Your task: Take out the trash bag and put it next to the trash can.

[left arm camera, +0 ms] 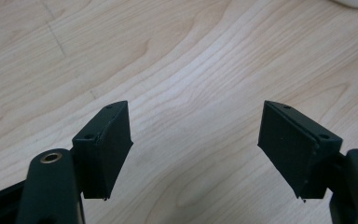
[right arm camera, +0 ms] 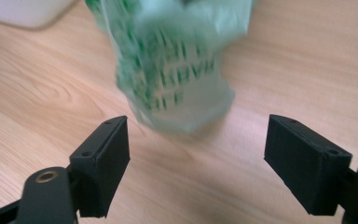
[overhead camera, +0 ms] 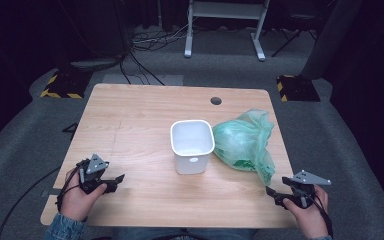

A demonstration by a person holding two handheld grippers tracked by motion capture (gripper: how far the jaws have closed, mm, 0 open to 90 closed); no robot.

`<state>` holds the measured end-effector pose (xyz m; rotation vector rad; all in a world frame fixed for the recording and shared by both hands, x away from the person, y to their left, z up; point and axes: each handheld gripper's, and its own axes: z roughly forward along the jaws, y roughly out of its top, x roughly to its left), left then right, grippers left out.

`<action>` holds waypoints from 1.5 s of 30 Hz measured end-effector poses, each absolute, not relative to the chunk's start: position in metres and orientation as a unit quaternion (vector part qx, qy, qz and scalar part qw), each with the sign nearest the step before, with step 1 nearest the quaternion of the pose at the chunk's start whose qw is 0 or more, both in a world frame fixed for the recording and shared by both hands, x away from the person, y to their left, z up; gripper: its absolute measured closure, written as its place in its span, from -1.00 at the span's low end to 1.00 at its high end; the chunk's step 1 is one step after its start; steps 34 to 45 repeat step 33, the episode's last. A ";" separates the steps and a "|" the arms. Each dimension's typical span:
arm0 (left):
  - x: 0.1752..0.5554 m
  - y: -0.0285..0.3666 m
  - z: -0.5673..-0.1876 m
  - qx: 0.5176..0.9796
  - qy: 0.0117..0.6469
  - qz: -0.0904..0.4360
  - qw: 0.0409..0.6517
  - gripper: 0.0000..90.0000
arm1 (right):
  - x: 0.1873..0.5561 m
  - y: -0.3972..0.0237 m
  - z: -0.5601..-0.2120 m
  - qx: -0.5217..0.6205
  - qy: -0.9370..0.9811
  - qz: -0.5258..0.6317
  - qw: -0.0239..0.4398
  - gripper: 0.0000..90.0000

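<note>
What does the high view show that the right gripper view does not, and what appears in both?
High view alone: the left gripper with jaws open near the near left edge, the whole open white plastic bin, and a round hole in the tabletop. Right gripper view alone: dark green printed lettering on the bag, blurred, and the wide gap between that gripper's jaws. Shared: the crumpled green plastic bag, the light wooden table and the right gripper.
</note>
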<state>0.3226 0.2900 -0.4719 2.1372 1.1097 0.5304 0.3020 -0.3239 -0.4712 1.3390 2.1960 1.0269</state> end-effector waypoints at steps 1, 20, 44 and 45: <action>0.321 0.292 -0.473 0.816 0.428 0.201 0.332 -0.43 | 0.301 -0.325 -0.475 0.476 0.781 0.359 0.185 -0.50; 0.322 0.321 -0.504 0.811 0.436 0.206 0.332 -0.51 | 0.332 -0.304 -0.506 0.453 0.795 0.352 0.198 -0.68; 0.324 0.325 -0.506 0.805 0.447 0.183 0.345 -0.55 | 0.329 -0.308 -0.506 0.450 0.799 0.342 0.204 -0.88; 0.324 0.325 -0.506 0.805 0.447 0.183 0.345 -0.55 | 0.329 -0.308 -0.506 0.450 0.799 0.342 0.204 -0.88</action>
